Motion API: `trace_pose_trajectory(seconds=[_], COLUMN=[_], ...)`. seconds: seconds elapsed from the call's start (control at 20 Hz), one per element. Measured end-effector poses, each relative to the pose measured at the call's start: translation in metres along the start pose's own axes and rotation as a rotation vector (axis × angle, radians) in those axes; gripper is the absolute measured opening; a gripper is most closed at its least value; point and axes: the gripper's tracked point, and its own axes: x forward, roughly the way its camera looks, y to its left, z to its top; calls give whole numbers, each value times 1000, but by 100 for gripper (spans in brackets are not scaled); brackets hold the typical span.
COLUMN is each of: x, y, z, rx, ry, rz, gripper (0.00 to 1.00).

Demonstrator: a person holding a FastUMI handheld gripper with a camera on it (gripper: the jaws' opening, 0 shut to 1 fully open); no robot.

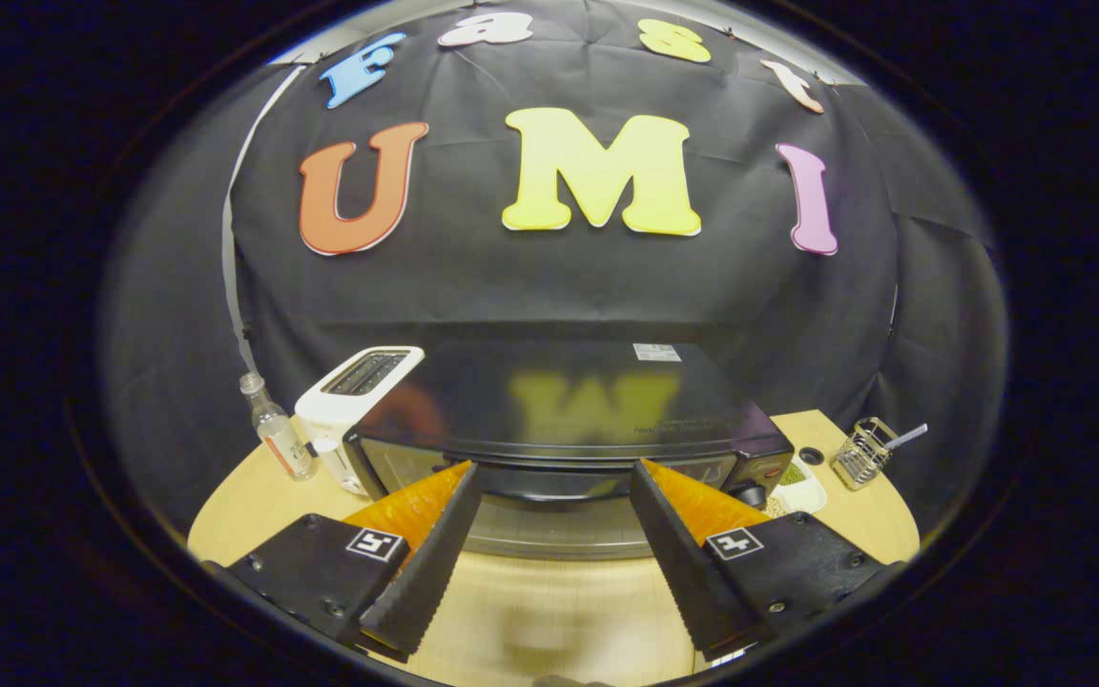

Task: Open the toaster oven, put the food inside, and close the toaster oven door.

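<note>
toaster oven [569,410] squarely on the table [549,611], door shut, just ahead of the fingertips. hand-held gripper [554,469] spread wide, holding nothing. white toaster [359,401] and small bottle [275,431] to its left, wire basket [864,453] to its right.

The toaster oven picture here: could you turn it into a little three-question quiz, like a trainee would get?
1. True or false: the toaster oven door is shut.
2. What stands beside the white toaster, away from the oven? A) clear bottle B) kettle C) mug
3. Fill in: the gripper's fingers are spread ____, either side of the oven's door handle.

Key: 1 true. 2 A, the clear bottle. 3 open, holding nothing.
</note>
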Motion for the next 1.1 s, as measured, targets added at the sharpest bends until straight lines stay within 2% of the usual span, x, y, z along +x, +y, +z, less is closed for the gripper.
trace_pose_trajectory(seconds=[0.2,0.45,0.75,1.1], x=[19,15,-8,-49], y=[-2,-2,-2,-2], z=[5,0,-16,-62], rx=[-10,19,10,-9], ry=[11,28,36,69], rz=[-29,-32,-24,-26], gripper=[100,100,100,100])
